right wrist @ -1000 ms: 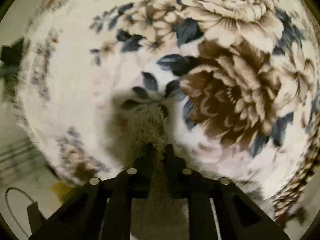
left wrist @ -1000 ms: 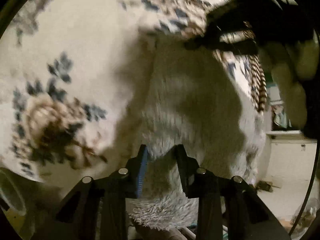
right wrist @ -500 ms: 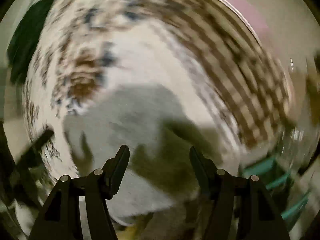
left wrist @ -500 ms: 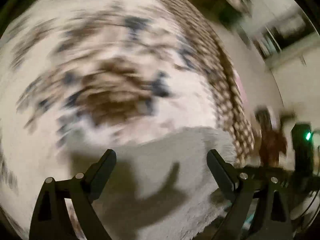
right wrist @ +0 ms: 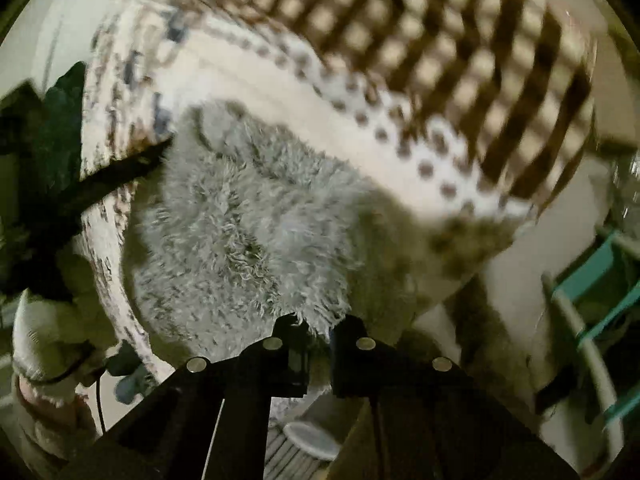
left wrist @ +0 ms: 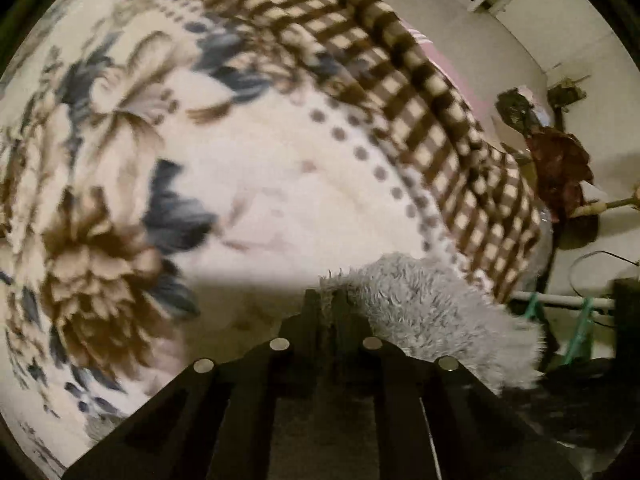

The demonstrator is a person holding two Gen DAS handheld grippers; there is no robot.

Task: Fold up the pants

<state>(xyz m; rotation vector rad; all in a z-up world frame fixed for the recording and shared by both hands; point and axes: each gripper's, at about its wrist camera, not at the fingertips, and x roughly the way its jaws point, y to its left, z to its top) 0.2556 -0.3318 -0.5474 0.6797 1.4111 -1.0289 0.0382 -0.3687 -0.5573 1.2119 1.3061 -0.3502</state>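
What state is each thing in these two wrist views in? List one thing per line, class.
Left gripper: just closed, pinching the pants' edge.
Right gripper: just closed, pinching the pants' near edge.
Grey fluffy pants: lying on the blanket, bunched.
Floral blanket: spread flat under the pants.

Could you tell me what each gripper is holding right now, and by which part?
Both are shut on the fuzzy grey pants: the left gripper pinches an edge corner, the right gripper the near edge.

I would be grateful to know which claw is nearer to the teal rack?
Right. The right claw grips the grey fluffy pants at the edge nearest the teal rack; the left claw grips their far edge, across the garment.
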